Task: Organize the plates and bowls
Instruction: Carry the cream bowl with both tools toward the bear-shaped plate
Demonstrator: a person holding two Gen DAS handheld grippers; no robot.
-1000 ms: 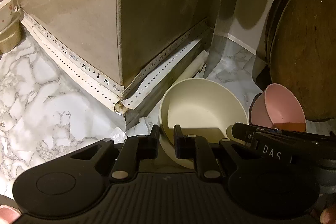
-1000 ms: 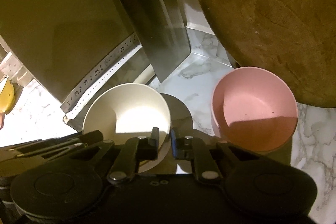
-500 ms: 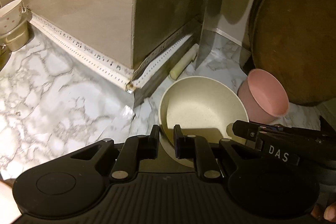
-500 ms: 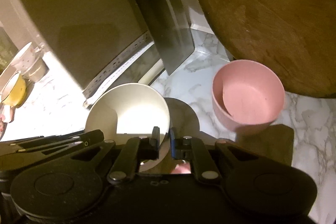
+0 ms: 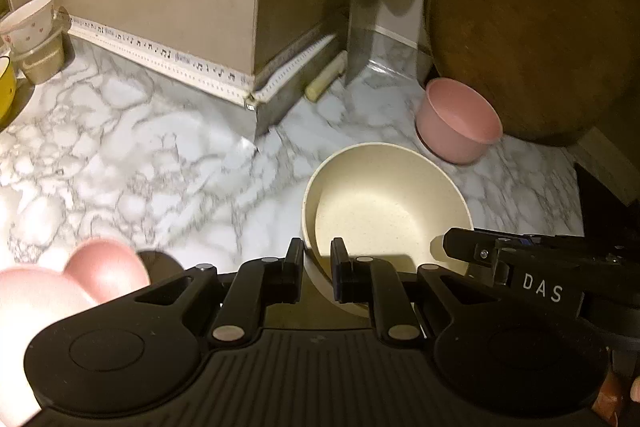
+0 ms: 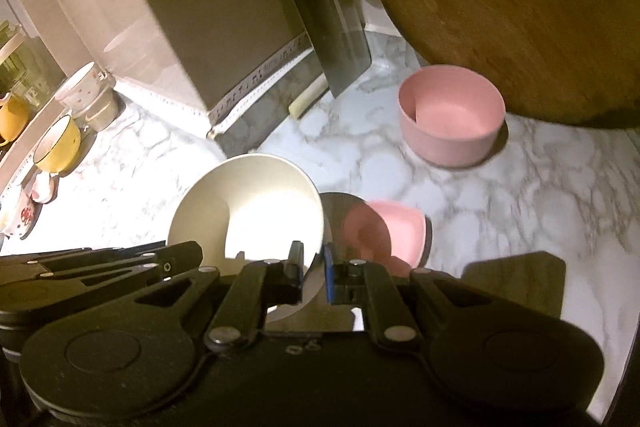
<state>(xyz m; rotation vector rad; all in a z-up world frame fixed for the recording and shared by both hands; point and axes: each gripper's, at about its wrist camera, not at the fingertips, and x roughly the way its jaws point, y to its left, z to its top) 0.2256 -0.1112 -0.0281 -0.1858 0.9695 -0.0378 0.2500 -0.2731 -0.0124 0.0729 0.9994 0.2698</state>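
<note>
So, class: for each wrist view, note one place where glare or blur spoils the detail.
Left wrist view: the marble counter is streaked with motion blur, and the pink shape at lower left is washed out. Right wrist view: glare whitens the inside of the cream bowl, and the counter at right is smeared.

Both grippers, the left gripper and the right gripper, have carried the cream bowl up and away from the corner of the counter. The pink bowl now stands well apart from it, and a pink plate has come into view below.
</note>
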